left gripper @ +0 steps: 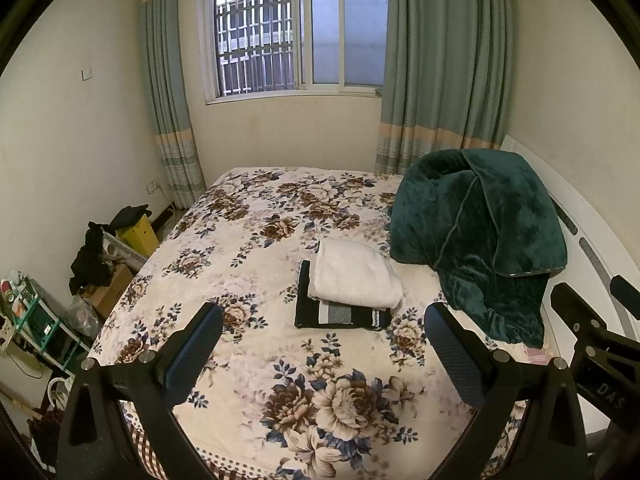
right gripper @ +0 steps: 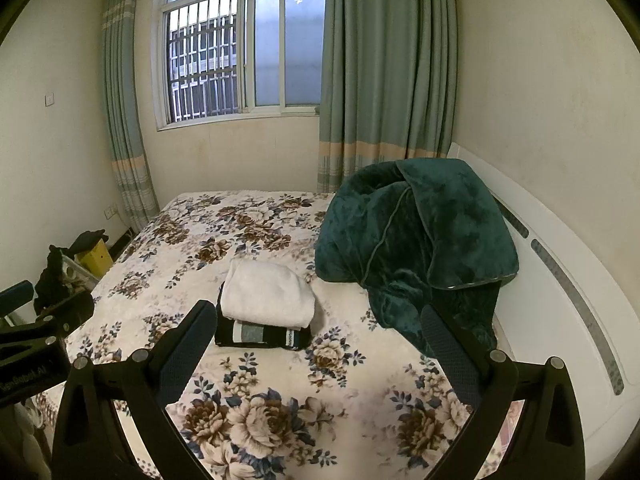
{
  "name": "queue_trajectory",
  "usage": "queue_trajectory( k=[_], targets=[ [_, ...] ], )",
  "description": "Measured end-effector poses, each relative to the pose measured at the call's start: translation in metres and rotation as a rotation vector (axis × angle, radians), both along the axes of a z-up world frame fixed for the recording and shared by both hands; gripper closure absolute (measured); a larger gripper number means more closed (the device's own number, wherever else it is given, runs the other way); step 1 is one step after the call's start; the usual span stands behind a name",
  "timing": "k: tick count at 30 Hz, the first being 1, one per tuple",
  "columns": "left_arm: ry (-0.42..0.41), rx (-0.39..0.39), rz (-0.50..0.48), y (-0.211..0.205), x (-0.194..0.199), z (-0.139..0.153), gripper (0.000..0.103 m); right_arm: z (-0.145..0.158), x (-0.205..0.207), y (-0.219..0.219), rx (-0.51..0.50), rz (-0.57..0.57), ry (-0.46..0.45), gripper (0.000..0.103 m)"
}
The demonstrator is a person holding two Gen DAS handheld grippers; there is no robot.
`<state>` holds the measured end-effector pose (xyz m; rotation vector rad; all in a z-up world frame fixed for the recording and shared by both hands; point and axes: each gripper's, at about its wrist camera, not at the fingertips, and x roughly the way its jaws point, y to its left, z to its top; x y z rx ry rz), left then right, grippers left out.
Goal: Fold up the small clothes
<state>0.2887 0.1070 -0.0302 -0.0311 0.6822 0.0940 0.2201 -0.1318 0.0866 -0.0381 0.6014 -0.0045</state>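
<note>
A folded white garment (left gripper: 356, 274) lies on top of a folded black garment with grey and white stripes (left gripper: 340, 316), stacked in the middle of the floral bed cover (left gripper: 248, 240). The stack also shows in the right wrist view, white piece (right gripper: 266, 294) over black striped piece (right gripper: 260, 336). My left gripper (left gripper: 324, 334) is open and empty, held above the bed short of the stack. My right gripper (right gripper: 318, 334) is open and empty, also short of the stack. The right gripper's body (left gripper: 596, 340) shows at the right edge of the left wrist view.
A dark green plush blanket (left gripper: 480, 236) is heaped at the bed's right against the white headboard (right gripper: 560, 264). Boxes, a yellow container (left gripper: 138, 236), dark clothes and a green shelf rack (left gripper: 36, 320) crowd the floor left of the bed. Window and curtains stand behind.
</note>
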Motion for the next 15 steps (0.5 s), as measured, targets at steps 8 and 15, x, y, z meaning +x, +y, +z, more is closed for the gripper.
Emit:
queue_trajectory(
  k=[8,15],
  targets=[
    [-0.001,-0.001,-0.002,-0.0002,0.0008,-0.0003,0.0,-0.0051,-0.0057,0.0015,-0.002,-0.002,0.003,0.0],
    [-0.015,0.007,-0.007,0.0019,-0.0039,0.0037,0.0,-0.0077,-0.0087,0.0023,0.007,-0.002,0.004,0.0]
  ],
)
